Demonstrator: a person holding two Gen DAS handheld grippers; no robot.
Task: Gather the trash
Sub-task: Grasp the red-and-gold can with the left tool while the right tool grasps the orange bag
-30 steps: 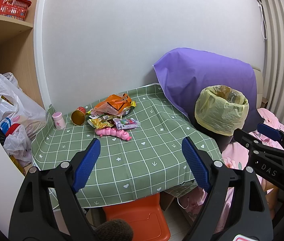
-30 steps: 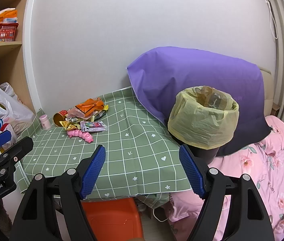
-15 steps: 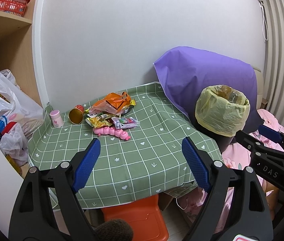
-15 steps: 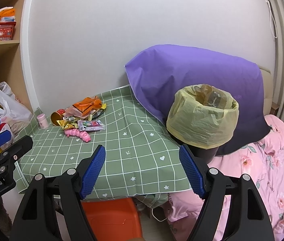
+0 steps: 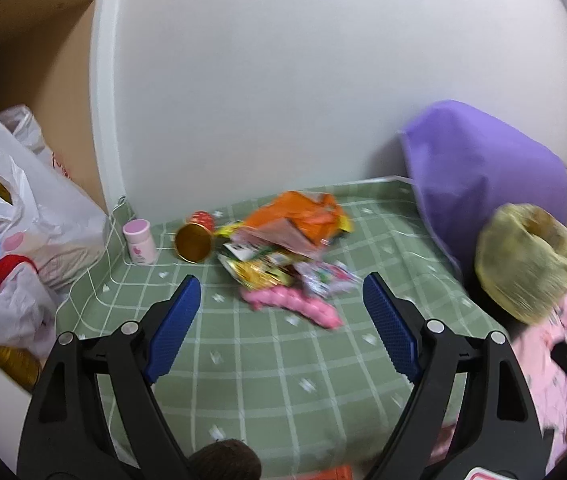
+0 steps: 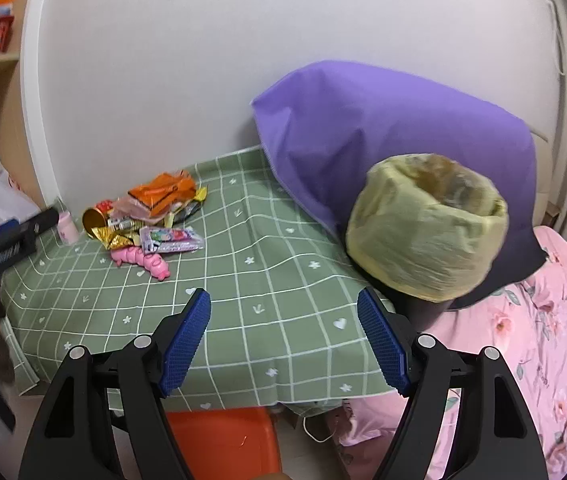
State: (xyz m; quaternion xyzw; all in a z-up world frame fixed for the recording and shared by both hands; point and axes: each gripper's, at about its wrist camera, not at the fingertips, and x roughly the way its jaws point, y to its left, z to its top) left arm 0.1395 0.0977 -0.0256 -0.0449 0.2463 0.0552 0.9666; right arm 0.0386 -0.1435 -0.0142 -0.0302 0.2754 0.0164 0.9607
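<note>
A heap of trash lies at the back of the green checked table (image 5: 267, 360): an orange wrapper (image 5: 299, 216) (image 6: 163, 192), gold and coloured packets (image 5: 263, 272) (image 6: 169, 238), a tipped gold can (image 5: 194, 240) (image 6: 94, 218) and a pink caterpillar toy (image 5: 295, 306) (image 6: 143, 260). A bin lined with a yellow bag (image 5: 523, 260) (image 6: 427, 224) stands at the table's right. My left gripper (image 5: 281, 320) is open above the near half of the table, short of the heap. My right gripper (image 6: 283, 334) is open over the table's front edge, nothing between its fingers.
A small pink bottle (image 5: 141, 242) stands left of the can. White plastic bags (image 5: 11, 216) crowd the left by a wooden shelf. A purple cloth (image 6: 383, 128) drapes behind the bin. Pink floral bedding (image 6: 543, 340) lies right; an orange stool (image 6: 223, 444) sits under the table.
The left gripper has moved forward and left toward the trash heap, so the heap looms larger and the view is blurred. The right gripper has edged forward too. Both stayed open.
</note>
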